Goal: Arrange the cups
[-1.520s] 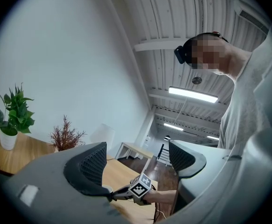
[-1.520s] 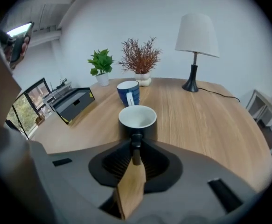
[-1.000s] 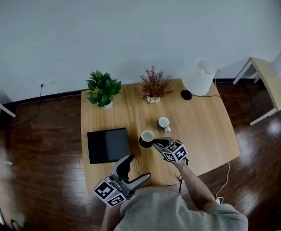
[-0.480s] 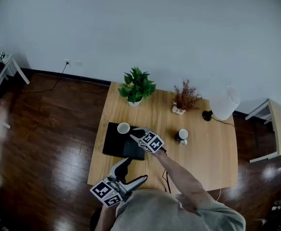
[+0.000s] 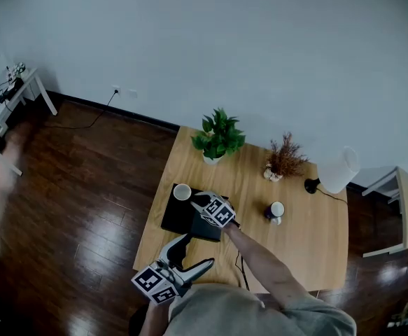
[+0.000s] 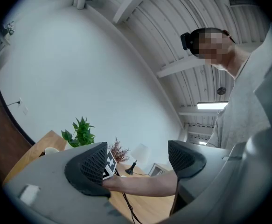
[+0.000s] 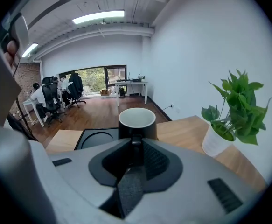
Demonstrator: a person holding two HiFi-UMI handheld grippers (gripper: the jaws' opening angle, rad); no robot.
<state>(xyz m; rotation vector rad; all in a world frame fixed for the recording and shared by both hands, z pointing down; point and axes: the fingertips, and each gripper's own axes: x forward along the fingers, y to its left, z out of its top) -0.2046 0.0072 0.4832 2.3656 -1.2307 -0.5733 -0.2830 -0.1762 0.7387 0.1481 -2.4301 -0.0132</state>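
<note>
Two cups. The right gripper (image 7: 135, 155), jaws nearly closed, pinches the handle of the black cup (image 7: 136, 122) over the tray (image 7: 96, 136). The second cup (image 5: 276, 210) stands well apart at 3 o'clock. The left gripper (image 6: 138, 162) is wide open and empty. Best practice is probably to lower the cup upright and release it only once seated.

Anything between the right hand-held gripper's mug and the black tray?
Nothing visible. The white-lined black mug, gripped by its handle in the right hand-held gripper, is right at the flat black tray, its round recess bare.
</note>
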